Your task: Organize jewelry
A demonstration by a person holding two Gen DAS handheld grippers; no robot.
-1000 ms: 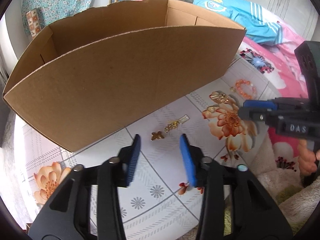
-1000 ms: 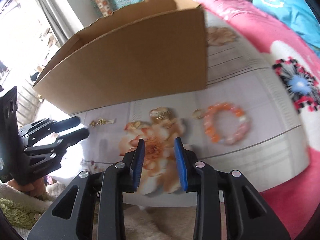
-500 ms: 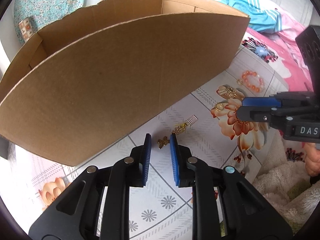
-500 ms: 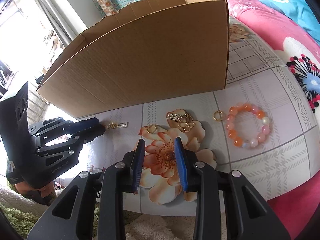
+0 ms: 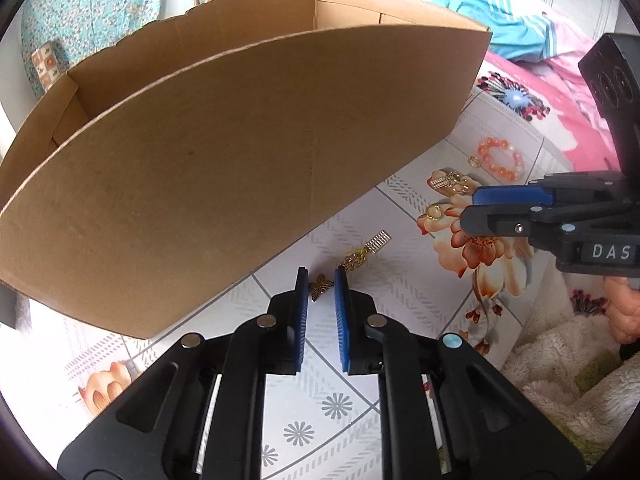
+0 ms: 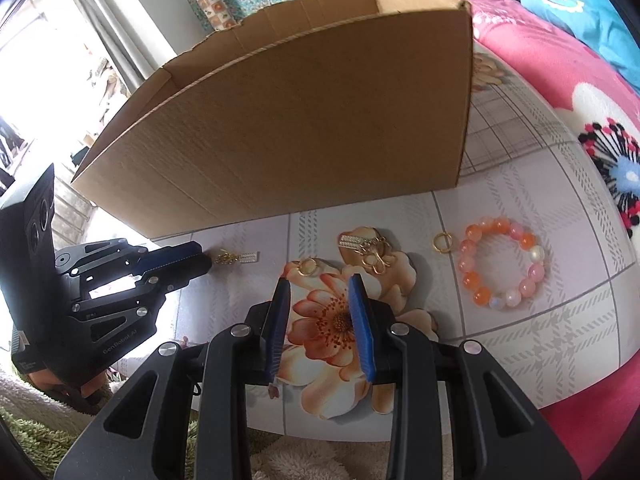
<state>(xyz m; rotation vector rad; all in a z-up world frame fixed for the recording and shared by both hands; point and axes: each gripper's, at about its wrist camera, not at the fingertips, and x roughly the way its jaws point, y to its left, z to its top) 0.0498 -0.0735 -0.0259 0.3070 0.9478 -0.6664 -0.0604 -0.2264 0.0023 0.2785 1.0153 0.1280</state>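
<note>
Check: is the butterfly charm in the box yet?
No. The butterfly charm lies on the tablecloth, outside the cardboard box, between the left gripper's fingertips.

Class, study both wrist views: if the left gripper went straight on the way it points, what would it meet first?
The left gripper would probably meet the small gold butterfly charm lying between its fingertips first. Beyond it lies the gold pendant, then the cardboard box; depth is uncertain.

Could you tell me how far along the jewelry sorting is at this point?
Nothing looks sorted yet; the cardboard box's inside is hidden from both views. In hand: the left gripper has its blue fingers on either side of the small gold butterfly charm, not yet clamped. The right gripper hovers open, empty. Left on the table: a gold pendant, gold earrings, two rings and the orange bead bracelet.
</note>
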